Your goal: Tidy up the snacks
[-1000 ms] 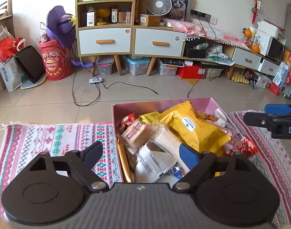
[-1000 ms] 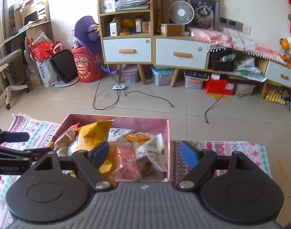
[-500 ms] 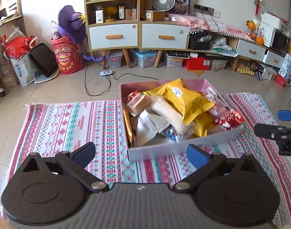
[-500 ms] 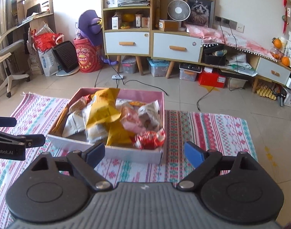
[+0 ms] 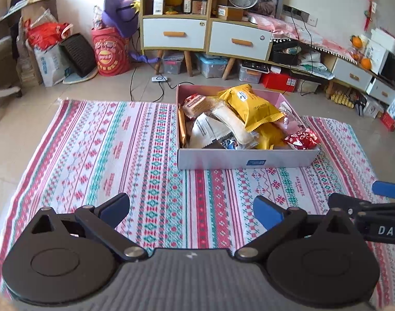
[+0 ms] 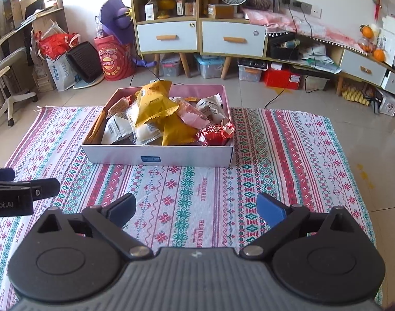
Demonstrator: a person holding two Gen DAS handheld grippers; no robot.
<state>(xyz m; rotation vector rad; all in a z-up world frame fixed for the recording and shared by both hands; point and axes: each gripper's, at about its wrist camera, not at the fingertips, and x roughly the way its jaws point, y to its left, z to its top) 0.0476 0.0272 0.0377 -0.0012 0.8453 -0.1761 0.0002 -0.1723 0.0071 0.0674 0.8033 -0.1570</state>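
Note:
A pink-lined cardboard box [image 5: 244,160] [image 6: 158,158] sits on the patterned rug, piled with snack packets. A yellow bag [image 5: 252,107] [image 6: 153,105] lies on top, a red foil packet [image 5: 301,138] [image 6: 214,133] hangs at the near right corner, and white packets [image 5: 207,129] lie at the left. My left gripper [image 5: 191,208] is open and empty, held above the rug well short of the box. My right gripper [image 6: 196,207] is open and empty, also short of the box. Each gripper shows at the edge of the other's view.
The striped rug [image 5: 93,142] [image 6: 288,142] covers the tiled floor around the box. Behind stand a wooden cabinet with white drawers [image 5: 205,35], a red drum [image 5: 110,54], storage bins, cables on the floor [image 5: 145,88] and an office chair [image 6: 8,77] at left.
Both grippers have pulled back and up from the box. The box, which filled the lower views a second ago, now lies well ahead on the rug. Both stay open.

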